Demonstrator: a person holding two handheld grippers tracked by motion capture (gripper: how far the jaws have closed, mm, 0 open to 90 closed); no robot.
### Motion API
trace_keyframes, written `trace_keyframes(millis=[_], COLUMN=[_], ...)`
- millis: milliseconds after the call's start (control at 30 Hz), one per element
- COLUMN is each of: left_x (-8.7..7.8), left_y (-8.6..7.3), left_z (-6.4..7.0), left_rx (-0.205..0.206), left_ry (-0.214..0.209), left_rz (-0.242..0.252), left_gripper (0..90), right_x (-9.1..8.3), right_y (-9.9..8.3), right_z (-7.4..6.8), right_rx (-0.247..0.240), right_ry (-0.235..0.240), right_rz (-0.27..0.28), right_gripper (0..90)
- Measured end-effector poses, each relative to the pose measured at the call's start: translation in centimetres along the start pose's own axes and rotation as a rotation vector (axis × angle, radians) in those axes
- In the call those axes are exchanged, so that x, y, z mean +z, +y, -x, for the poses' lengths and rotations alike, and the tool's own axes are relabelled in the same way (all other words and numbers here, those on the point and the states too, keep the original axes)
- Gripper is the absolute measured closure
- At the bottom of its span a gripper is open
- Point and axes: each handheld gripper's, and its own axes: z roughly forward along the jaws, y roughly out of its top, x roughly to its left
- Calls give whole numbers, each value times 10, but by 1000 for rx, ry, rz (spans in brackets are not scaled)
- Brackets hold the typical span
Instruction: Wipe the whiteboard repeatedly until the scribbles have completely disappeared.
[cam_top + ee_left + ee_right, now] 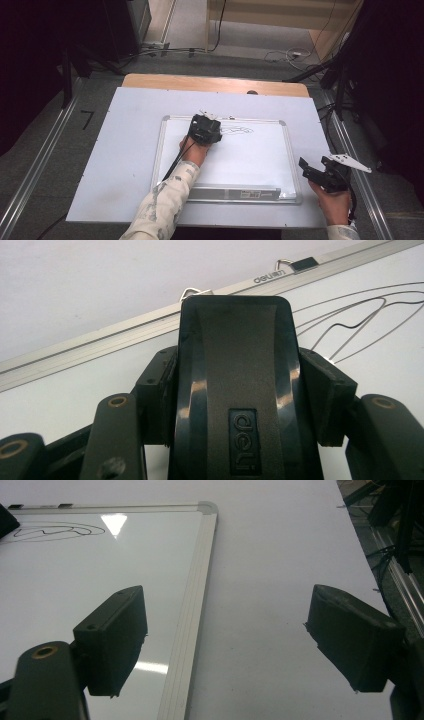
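A white-faced whiteboard [240,162] with a silver frame lies flat on the table. Black looping scribble [239,131] runs along its far edge, right of centre. My left gripper [206,129] sits over the board's far left part, just left of the scribble, shut on a black eraser [235,330] clamped between both pads; the scribble [360,320] lies ahead to its right. My right gripper [320,172] hovers beside the board's right frame, open, with nothing between its jaws. In the right gripper view the gripper [232,630] straddles the frame edge [195,580].
A white sheet [125,150] covers the table, with bare wood [215,82] at the far edge. A narrow tray strip [235,192] lines the board's near side. Metal rails [40,165] flank the table; cables [280,54] lie on the floor beyond.
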Motion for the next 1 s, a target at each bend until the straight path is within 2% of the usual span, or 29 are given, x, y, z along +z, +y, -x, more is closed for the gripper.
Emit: trace_keyframes(millis=[1000], left_x=[12], left_y=[12], left_z=[31], left_rx=[43], left_ry=[-38], left_rz=[0], left_gripper=[406], right_x=[-1], right_y=[0], right_z=[1], right_rx=[4], right_ry=[1], right_rz=[5], right_gripper=[161])
